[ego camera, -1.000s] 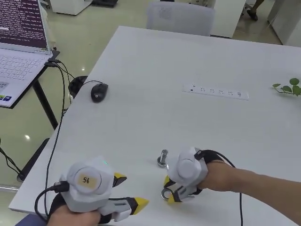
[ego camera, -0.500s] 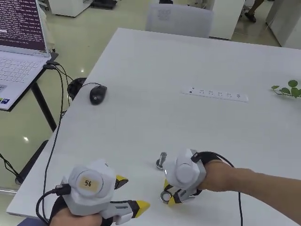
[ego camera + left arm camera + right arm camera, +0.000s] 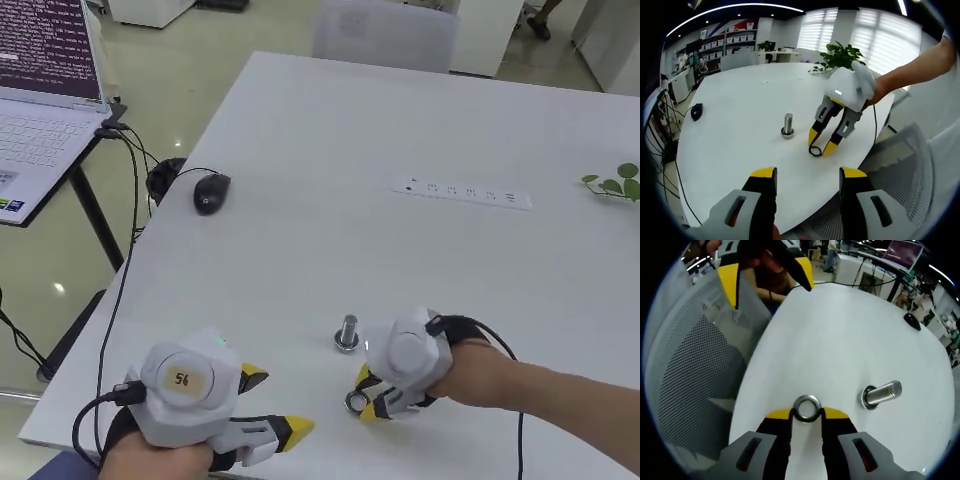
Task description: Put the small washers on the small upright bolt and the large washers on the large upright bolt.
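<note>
One steel bolt (image 3: 347, 333) stands upright on the white table (image 3: 330, 150), with a nut or washer at its foot. Just in front of it my right gripper (image 3: 367, 397) points down at the table, shut on a ring-shaped washer (image 3: 357, 402). In the right gripper view the washer (image 3: 807, 407) sits pinched between the yellow tips (image 3: 806, 413), and the bolt (image 3: 880, 394) is to the right. My left gripper (image 3: 275, 405) hovers open near the front edge with nothing between its fingers. In the left gripper view, the bolt (image 3: 787, 125) and the washer (image 3: 815, 150) lie ahead.
A black mouse (image 3: 210, 192) and its cable lie at the table's left side. A white power strip (image 3: 460, 193) is set in the middle. A laptop (image 3: 40, 90) stands on a side stand to the left, a plant (image 3: 615, 185) far right, a chair (image 3: 385, 35) behind.
The right gripper has leaned slightly to the right while still holding the washer close to the table. The left gripper has stayed about where it was.
</note>
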